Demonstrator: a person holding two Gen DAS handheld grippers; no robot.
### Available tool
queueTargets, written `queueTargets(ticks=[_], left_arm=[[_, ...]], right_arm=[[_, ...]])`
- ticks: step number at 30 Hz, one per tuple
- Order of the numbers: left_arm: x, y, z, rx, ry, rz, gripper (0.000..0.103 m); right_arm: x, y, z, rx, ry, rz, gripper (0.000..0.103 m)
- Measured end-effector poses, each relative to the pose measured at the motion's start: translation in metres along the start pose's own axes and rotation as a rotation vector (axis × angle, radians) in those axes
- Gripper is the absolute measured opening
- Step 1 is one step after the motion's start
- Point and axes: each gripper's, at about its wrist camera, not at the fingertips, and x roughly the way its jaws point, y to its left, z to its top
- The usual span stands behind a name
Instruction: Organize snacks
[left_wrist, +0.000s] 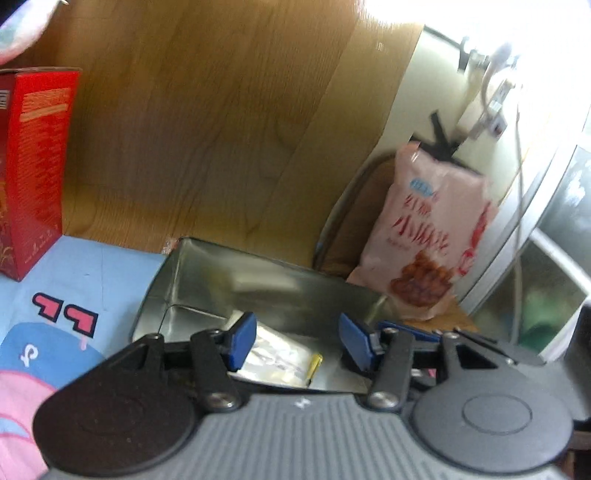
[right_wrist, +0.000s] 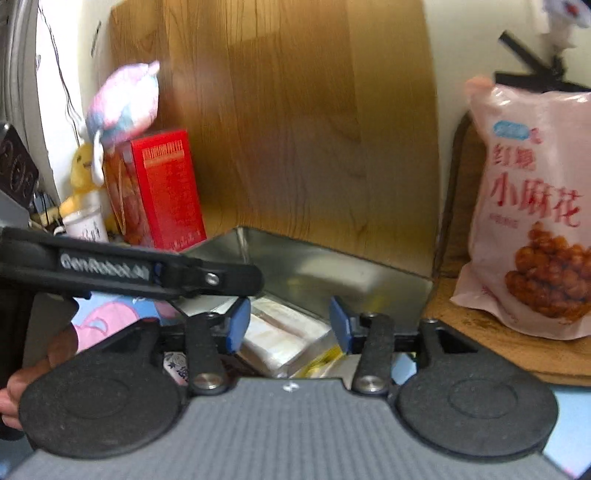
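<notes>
Snack packets, white and foil-wrapped (right_wrist: 280, 339), lie in the shiny rectangular metal tin (left_wrist: 258, 273), directly ahead of both our grippers. We see left gripper (left_wrist: 297, 341) and right gripper (right_wrist: 290, 325) jaws open, empty; the pink snack bag (right_wrist: 532, 206) stands right of the tin.

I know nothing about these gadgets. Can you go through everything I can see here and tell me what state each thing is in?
left gripper: open, holding nothing, over the tin.
right gripper: open, holding nothing, over the tin.
metal tin: lidless, white snack packets inside.
white snack packets: lying flat in the tin.
pink snack bag: sealed, upright, outside the tin.
red box: upright, looks closed.
plush toy: resting on top of the red box.
</notes>
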Motion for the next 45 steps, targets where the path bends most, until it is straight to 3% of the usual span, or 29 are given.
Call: queueTargets(ticks=[4, 7, 10, 15, 19, 21, 27, 30, 33, 35, 39, 45], left_arm=[[-0.044, 0.011, -0.007, -0.005, -0.088, -0.004, 0.058], [-0.074, 0.032, -0.025, -0.025, -0.097, 0.045, 0.059], [-0.093, 0.049, -0.048, -0.064, -0.06, 0.06, 0.059], [-0.113, 0.056, -0.083, -0.082, -0.025, 0.092, 0.057], [-0.121, 0.078, -0.09, -0.164, -0.014, 0.155, 0.056], [-0.123, 0.087, -0.092, -0.205, -0.009, 0.133, 0.055], [-0.103, 0.077, -0.101, -0.175, 0.038, 0.088, 0.056], [-0.089, 0.068, -0.106, -0.144, 0.041, 0.099, 0.056], [-0.083, 0.057, -0.109, -0.106, 0.048, 0.103, 0.045], [-0.086, 0.051, -0.114, -0.073, 0.051, 0.112, 0.043], [-0.105, 0.045, -0.129, -0.099, 0.059, 0.094, 0.043], [-0.133, 0.014, -0.167, -0.071, 0.098, -0.029, 0.041]], right_arm=[[-0.046, -0.014, -0.018, 0.102, -0.062, 0.02, 0.057], [-0.069, -0.007, -0.044, 0.155, -0.047, 0.091, 0.057], [-0.07, 0.014, -0.068, 0.145, 0.024, 0.145, 0.057], [-0.053, 0.051, -0.074, 0.118, 0.091, 0.22, 0.056], [-0.05, 0.098, -0.076, -0.013, 0.115, 0.323, 0.056], [-0.04, 0.115, -0.081, -0.028, 0.162, 0.379, 0.055], [-0.028, 0.13, -0.088, -0.188, 0.142, 0.117, 0.061], [-0.023, 0.127, -0.088, -0.214, 0.17, 0.103, 0.069], [-0.015, 0.121, -0.087, -0.193, 0.194, 0.135, 0.071], [-0.017, 0.121, -0.087, -0.191, 0.191, 0.139, 0.067], [-0.033, 0.122, -0.095, -0.212, 0.179, 0.157, 0.044], [-0.092, 0.102, -0.12, -0.146, 0.17, 0.176, 0.038]])
